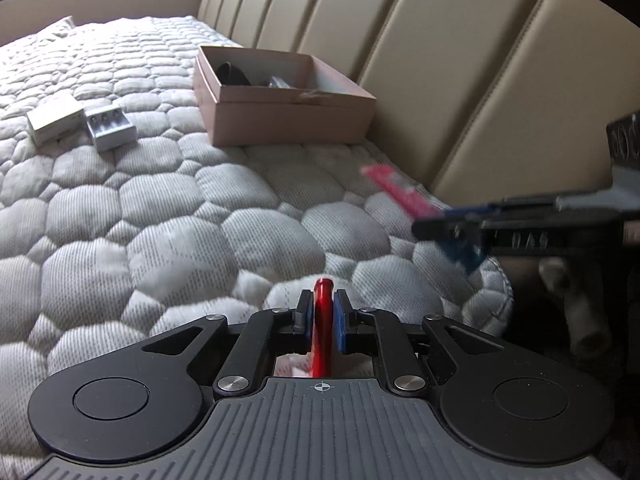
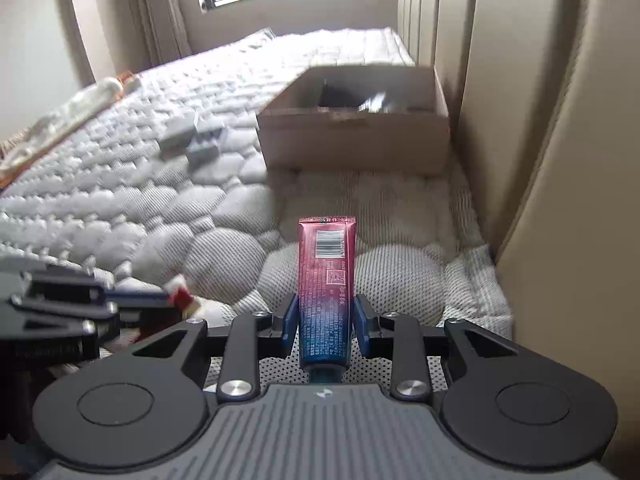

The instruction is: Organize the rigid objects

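**A:** Which step is this?

**B:** The carry, I'd judge. Both tools are loaded and both point toward the cardboard box (image 1: pixel 280 96), which sits on the bed against the padded headboard (image 1: pixel 460 80). The left gripper (image 1: pixel 322 312) has its jaws nearly shut on a thin red object (image 1: pixel 321 320); I can't tell what it is, only its narrow edge shows. The right gripper (image 2: pixel 325 320) has its jaws part open and clamped on a pink-and-blue tube (image 2: pixel 327 276), crimped end forward, cap toward the camera.

**A:** So neither thing is in the box yet?

**B:** No. Both are held over the near end of the mattress (image 1: pixel 160 220), well short of the box. The box already holds a dark item and something shiny, too blurred to name.

**A:** What does the next move call for?

**B:** Probably bringing each gripper forward over the box's near wall, high enough to clear the rim, then releasing inside. The two tools are close side by side, so going one at a time seems wiser.

**A:** Anything else lying about?

**B:** A white box (image 1: pixel 54 118) and a silver battery charger (image 1: pixel 109 126) touching each other, left of the cardboard box. They lie off the direct path. Crumpled cloth (image 2: pixel 72 108) lies along the bed's far left edge.
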The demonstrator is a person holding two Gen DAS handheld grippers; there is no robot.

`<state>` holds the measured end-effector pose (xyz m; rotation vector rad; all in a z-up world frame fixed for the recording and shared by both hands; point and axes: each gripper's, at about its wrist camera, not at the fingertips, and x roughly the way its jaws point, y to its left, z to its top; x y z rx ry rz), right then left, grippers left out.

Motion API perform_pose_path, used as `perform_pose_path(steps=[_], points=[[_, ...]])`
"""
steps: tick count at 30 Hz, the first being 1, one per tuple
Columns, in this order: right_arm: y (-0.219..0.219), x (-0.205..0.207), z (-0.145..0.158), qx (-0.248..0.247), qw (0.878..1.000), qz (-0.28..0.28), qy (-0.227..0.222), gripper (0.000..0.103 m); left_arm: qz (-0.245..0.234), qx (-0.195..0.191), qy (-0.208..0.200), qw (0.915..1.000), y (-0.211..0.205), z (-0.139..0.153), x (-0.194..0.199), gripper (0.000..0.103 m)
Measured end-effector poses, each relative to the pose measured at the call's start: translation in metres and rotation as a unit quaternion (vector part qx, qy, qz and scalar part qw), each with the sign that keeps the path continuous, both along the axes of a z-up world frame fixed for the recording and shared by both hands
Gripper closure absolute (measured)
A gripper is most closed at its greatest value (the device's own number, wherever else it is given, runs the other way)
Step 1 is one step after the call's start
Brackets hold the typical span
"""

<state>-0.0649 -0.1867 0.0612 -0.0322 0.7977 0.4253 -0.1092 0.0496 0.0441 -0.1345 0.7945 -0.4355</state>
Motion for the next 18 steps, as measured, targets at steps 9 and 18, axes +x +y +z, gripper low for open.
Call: perform_pose_path(steps=[9,18], points=[[-0.007,-0.002,0.014,0.006,1.000,-0.007,-0.022,0.075,-0.005,-0.001,-0.007,1.0000,-0.002,0.003,0.003,0.091],[-0.003,0.002,-0.004,-0.013,1.000,-0.012,0.002,0.074,-0.016,0.053,0.040,0.9977,-0.012,-0.017,0.008,0.089]])
